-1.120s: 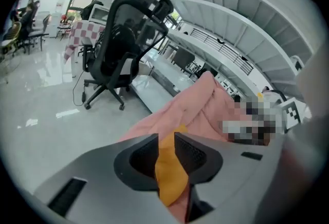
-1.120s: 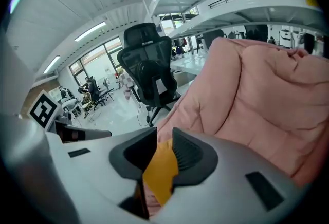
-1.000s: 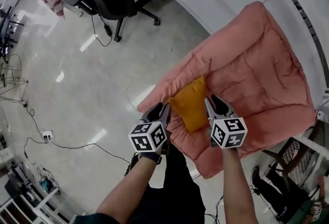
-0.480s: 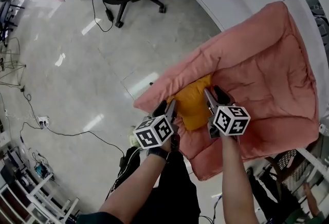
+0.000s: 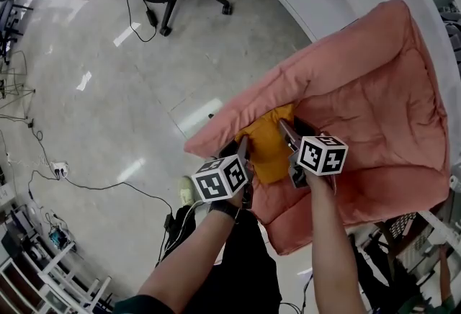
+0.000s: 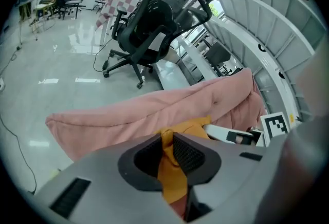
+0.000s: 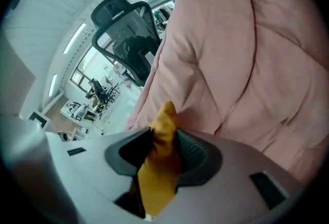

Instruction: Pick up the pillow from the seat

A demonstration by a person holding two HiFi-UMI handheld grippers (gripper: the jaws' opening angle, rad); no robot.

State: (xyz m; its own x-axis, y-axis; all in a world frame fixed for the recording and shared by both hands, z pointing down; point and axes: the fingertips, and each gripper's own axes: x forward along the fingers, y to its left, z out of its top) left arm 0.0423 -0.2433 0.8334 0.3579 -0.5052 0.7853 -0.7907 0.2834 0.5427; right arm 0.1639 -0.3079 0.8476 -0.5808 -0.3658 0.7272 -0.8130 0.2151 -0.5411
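Pillow (image 5: 268,149) is seen on the pink seat (image 5: 374,89), near its front-left edge, between both grippers. Left gripper (image 6: 167,147) is clamped on the pillow's left edge, yellow fabric pinched between the pads, jaws just closed further. Right gripper (image 7: 163,146) is clamped on the right edge, jaws likewise just closed.

The left forearm (image 5: 189,262) and the right forearm (image 5: 328,251) are left uncovered. A narrow dark band (image 5: 226,209) is worn round the left wrist. A short dark sleeve (image 5: 133,303) is seen at the left upper arm. Black trousers (image 5: 245,273) are worn, and a pale rounded shoe (image 5: 186,191) with them.
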